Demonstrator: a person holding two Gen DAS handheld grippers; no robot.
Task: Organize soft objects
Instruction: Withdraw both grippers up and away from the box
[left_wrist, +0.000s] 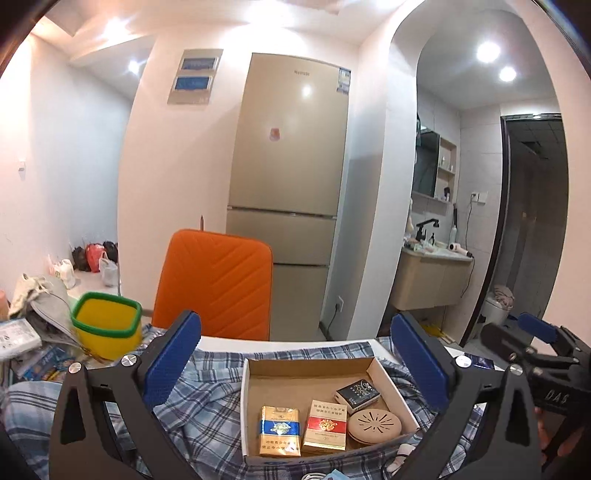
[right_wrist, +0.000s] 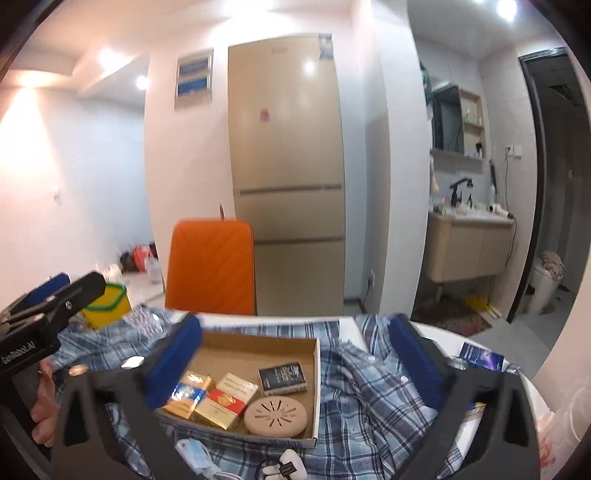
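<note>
A crumpled blue-and-white plaid cloth (left_wrist: 207, 402) (right_wrist: 369, 398) is spread over the white desk (left_wrist: 295, 345) (right_wrist: 258, 320), reaching its far edge. A shallow brown cardboard box (left_wrist: 314, 373) (right_wrist: 258, 345) is seated on it. The left gripper (left_wrist: 295, 362) and right gripper (right_wrist: 295, 363) are held above, fingers apart, nothing grasped.

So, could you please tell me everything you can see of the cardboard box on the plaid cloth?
The cardboard box is a shallow, open-topped tray of plain brown card with low walls, white on the outside. It lies flat on the rumpled blue plaid shirt, which surrounds it. Inside lie a gold and blue cigarette pack, a gold and red cigarette pack, a small dark box and a round beige perforated disc; the far half is bare. Neither hand-held gripper touches it.
</note>
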